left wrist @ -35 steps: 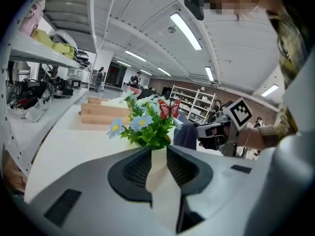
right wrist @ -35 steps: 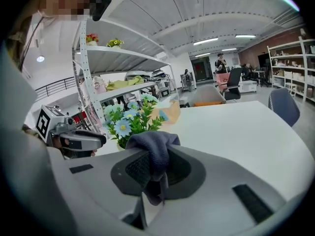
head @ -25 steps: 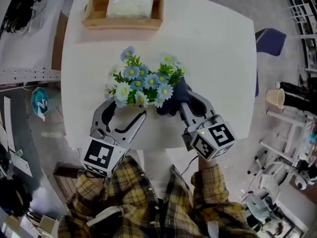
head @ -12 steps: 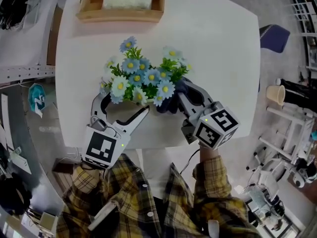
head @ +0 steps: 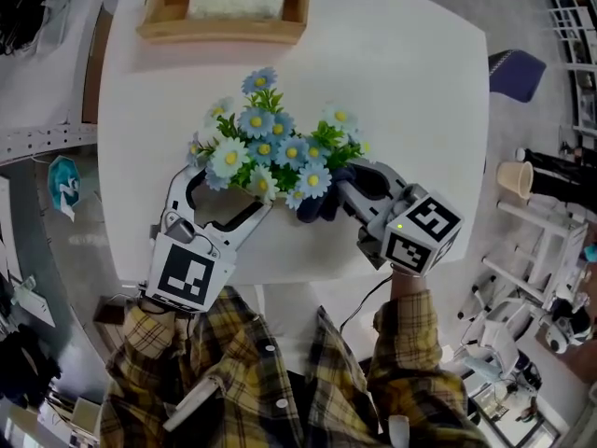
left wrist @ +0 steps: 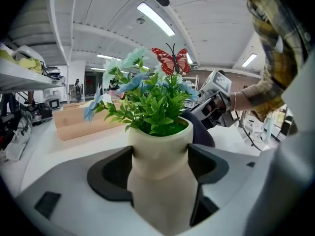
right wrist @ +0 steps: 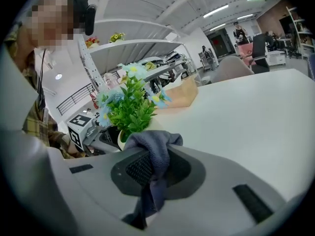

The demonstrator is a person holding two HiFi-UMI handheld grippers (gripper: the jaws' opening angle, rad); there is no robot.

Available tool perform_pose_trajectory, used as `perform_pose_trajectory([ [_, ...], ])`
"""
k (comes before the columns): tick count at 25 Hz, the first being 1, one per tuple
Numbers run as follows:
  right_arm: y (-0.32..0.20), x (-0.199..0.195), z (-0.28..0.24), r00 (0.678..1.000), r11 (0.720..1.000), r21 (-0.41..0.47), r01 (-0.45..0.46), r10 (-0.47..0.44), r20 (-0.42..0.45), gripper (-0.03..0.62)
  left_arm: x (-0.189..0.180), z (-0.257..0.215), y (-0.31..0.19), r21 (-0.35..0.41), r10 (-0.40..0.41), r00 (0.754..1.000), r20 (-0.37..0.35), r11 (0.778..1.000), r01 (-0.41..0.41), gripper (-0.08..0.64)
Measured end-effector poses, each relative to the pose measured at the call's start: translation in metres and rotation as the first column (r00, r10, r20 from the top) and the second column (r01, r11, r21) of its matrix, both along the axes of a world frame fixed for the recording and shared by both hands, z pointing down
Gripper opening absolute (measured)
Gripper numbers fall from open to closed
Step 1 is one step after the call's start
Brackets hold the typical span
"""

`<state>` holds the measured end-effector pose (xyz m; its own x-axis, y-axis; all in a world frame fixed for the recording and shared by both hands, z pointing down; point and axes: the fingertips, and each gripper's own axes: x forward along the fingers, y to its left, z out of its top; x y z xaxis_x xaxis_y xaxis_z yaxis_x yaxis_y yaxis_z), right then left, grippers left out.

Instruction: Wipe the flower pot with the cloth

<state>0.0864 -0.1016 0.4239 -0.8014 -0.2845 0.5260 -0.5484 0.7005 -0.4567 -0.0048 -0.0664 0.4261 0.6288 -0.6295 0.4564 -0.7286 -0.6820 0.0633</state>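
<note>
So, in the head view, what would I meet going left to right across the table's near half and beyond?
Left claw, closing round the potted flowers → those flowers → dark cloth → right claw gripping it → paper cup beyond the table.

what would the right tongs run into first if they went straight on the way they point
Probably the flower pot: the right tongs point at its side, and the cloth they hold would touch it first. How near they are is unclear.
</note>
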Motion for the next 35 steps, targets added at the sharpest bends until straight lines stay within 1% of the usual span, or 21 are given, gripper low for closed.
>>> perform_pose_trajectory([
  [4, -0.013, 0.003, 0.004, 0.999, 0.999, -0.018, 0.033, -0.034, -0.012, 0.023, 0.004, 0.004, -0.003, -0.002, 0.039, 0.999, 0.006, 0.999, -0.039, 0.363],
  [6, -0.023, 0.006, 0.006, 0.999, 0.999, -0.026, 0.041, -0.041, -0.005, 0.023, 0.007, 0.007, -0.005, -0.007, 0.060, 0.998, 0.005, 0.998, -0.060, 0.360],
  [9, -0.034, 0.010, 0.005, 0.998, 0.997, -0.055, 0.061, -0.060, 0.016, 0.023, 0.010, 0.004, -0.011, 0.012, 0.074, 0.997, 0.016, 0.997, -0.074, 0.344],
  [11, -0.040, 0.013, 0.003, 0.994, 0.992, -0.064, 0.110, -0.108, 0.027, 0.023, 0.014, 0.004, -0.011, 0.014, 0.078, 0.997, 0.009, 0.997, -0.078, 0.329],
  [13, -0.044, 0.014, 0.001, 0.982, 0.979, -0.068, 0.190, -0.188, 0.029, 0.023, 0.017, 0.002, -0.013, 0.014, 0.085, 0.996, 0.009, 0.996, -0.085, 0.325],
  [15, -0.047, 0.012, 0.002, 0.961, 0.958, -0.071, 0.278, -0.277, 0.021, 0.023, 0.018, 0.003, -0.016, 0.014, 0.093, 0.996, 0.014, 0.996, -0.093, 0.325],
  [18, -0.062, 0.013, 0.003, 0.934, 0.931, -0.075, 0.356, -0.357, 0.005, 0.023, 0.024, 0.001, -0.022, 0.009, 0.102, 0.995, 0.020, 0.995, -0.102, 0.325],
  [20, -0.071, 0.014, 0.001, 0.911, 0.908, -0.084, 0.411, -0.412, 0.006, 0.023, 0.030, -0.002, -0.026, 0.004, 0.113, 0.993, 0.023, 0.994, -0.113, 0.325],
  [23, -0.080, 0.004, 0.001, 0.865, 0.860, -0.094, 0.501, -0.502, 0.006, 0.023, 0.030, -0.003, -0.030, 0.004, 0.139, 0.990, 0.026, 0.990, -0.139, 0.325],
  [26, -0.086, -0.008, 0.003, 0.810, 0.804, -0.112, 0.584, -0.587, 0.005, 0.023, 0.032, -0.003, -0.032, 0.001, 0.172, 0.985, 0.027, 0.985, -0.172, 0.325],
  [29, -0.088, -0.013, 0.000, 0.762, 0.755, -0.131, 0.643, -0.647, 0.010, 0.023, 0.042, -0.008, -0.032, 0.000, 0.206, 0.978, 0.033, 0.978, -0.206, 0.325],
  [31, -0.089, -0.014, -0.001, 0.744, 0.736, -0.138, 0.662, -0.668, 0.007, 0.023, 0.048, -0.010, -0.034, 0.016, 0.243, 0.969, 0.036, 0.970, -0.243, 0.325],
  [33, -0.093, -0.020, 0.000, 0.736, 0.730, -0.140, 0.669, -0.677, -0.010, 0.023, 0.045, -0.008, -0.039, 0.030, 0.293, 0.955, 0.039, 0.955, -0.294, 0.325],
  [35, -0.093, -0.030, 0.006, 0.733, 0.727, -0.153, 0.669, -0.680, -0.026, 0.023, 0.038, -0.003, -0.041, 0.027, 0.344, 0.938, 0.042, 0.938, -0.346, 0.325],
])
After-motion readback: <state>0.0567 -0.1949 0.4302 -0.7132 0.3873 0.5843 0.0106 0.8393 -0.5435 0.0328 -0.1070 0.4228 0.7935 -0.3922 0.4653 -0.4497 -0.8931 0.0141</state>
